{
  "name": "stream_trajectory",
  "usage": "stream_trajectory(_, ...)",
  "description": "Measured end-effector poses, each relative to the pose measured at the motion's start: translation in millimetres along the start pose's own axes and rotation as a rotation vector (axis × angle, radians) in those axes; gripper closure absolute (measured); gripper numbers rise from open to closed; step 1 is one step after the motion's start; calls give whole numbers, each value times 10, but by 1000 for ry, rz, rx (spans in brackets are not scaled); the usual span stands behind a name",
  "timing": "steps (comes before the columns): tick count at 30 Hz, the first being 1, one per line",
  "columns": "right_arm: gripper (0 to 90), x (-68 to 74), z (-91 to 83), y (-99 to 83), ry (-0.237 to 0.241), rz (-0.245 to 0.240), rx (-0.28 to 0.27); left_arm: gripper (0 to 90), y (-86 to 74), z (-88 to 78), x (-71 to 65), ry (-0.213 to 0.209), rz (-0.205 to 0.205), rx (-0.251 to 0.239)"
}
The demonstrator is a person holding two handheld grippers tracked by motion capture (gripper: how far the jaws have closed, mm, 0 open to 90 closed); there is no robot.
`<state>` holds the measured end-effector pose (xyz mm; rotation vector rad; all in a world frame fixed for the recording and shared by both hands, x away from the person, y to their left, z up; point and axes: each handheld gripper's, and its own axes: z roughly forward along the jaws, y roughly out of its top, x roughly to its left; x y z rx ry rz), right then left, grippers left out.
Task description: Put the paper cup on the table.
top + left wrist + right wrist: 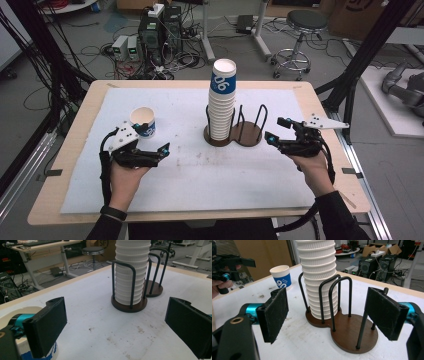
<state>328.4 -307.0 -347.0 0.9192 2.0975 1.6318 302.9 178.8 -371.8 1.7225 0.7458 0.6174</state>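
Observation:
A tall stack of white paper cups (221,102) stands in one side of a dark wooden holder (250,136) with black wire loops; the top cup bears a blue band. A single blue-banded cup (143,122) stands upright at the left of the mat. My left gripper (154,139) lies just right of that cup, open and holding nothing. In the left gripper view the cup (12,312) sits behind the left pad and the stack (130,272) is ahead. My right gripper (276,129) is open beside the holder's empty side (354,335), its pads apart from the wires.
A white mat (190,172) covers the wooden table (80,125). Behind the table, on the floor, are computer cases (160,30), cables and a stool (302,25). Black frame posts (365,55) stand at the table's sides.

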Motion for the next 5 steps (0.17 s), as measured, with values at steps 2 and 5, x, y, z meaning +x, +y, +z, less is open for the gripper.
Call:
stream_trajectory(2,194,-7,5,-5,-2,-4,1,39,1,20,-2,-9,-9,11)
stream_trajectory(5,194,-18,10,-14,1,-1,5,39,16,49,-20,-6,6,25)
